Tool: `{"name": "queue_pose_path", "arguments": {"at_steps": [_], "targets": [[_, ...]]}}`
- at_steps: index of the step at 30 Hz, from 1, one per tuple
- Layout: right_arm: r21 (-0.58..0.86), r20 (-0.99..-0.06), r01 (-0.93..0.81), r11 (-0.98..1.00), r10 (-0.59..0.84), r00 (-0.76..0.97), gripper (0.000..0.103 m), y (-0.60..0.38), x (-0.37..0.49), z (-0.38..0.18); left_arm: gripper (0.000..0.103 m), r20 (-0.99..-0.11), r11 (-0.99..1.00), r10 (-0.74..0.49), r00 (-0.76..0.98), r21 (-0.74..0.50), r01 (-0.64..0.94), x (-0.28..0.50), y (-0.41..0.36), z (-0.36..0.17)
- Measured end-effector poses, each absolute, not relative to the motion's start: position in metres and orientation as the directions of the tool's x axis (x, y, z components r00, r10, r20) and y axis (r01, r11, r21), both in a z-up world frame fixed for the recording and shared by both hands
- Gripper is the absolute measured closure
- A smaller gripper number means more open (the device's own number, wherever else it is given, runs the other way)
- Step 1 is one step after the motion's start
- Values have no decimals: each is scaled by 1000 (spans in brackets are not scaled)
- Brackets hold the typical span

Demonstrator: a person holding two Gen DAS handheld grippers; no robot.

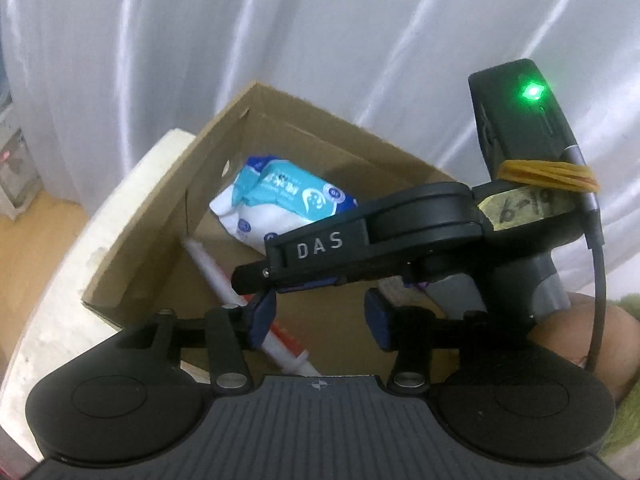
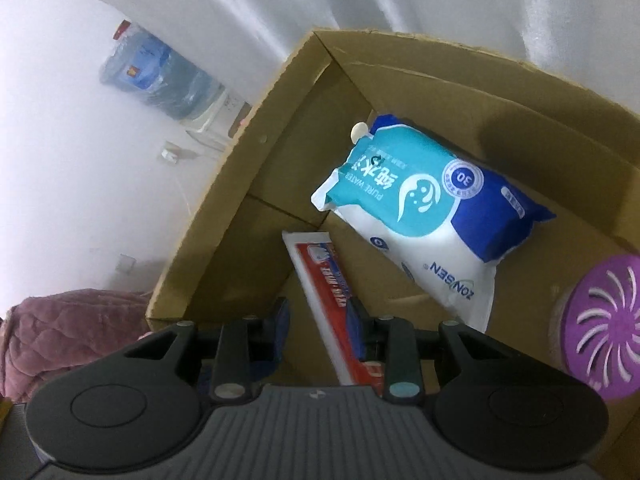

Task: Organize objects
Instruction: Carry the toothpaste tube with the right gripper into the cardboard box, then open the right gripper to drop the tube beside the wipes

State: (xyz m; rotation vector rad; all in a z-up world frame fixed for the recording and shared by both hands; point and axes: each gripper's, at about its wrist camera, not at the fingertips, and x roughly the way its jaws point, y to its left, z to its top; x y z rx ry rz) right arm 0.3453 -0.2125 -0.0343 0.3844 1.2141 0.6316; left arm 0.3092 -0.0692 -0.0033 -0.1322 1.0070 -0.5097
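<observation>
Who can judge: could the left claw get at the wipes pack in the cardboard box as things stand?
Probably not straight away: the right claw lies across the cardboard box, between the left claw and the wipes pack, covering its near end.

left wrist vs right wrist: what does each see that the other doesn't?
Left wrist only: the right gripper over the cardboard box, the white table edge.
Right wrist only: a purple round lid, a water jug, a pink blanket.
Both: the box, the wet wipes pack and the toothpaste tube lying inside.
</observation>
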Motion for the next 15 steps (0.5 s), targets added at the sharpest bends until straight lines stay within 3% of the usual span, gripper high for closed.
{"name": "queue_pose_path", "arguments": {"at_steps": [6,10,15], "targets": [[595,-713,-243,766,643,281,69,-228,329,-13,40,-739,868,-478,476,-313,385,297,-65,12],[602,-665,-251,758,650,367,58,-247,304,12,27,-706,862,-485,516,-284,421,278,-57,26],[623,-583,-257,739,658,477,53,-277,258,43,9,-662,855,-498,560,-266,446,249,-36,44]]}}
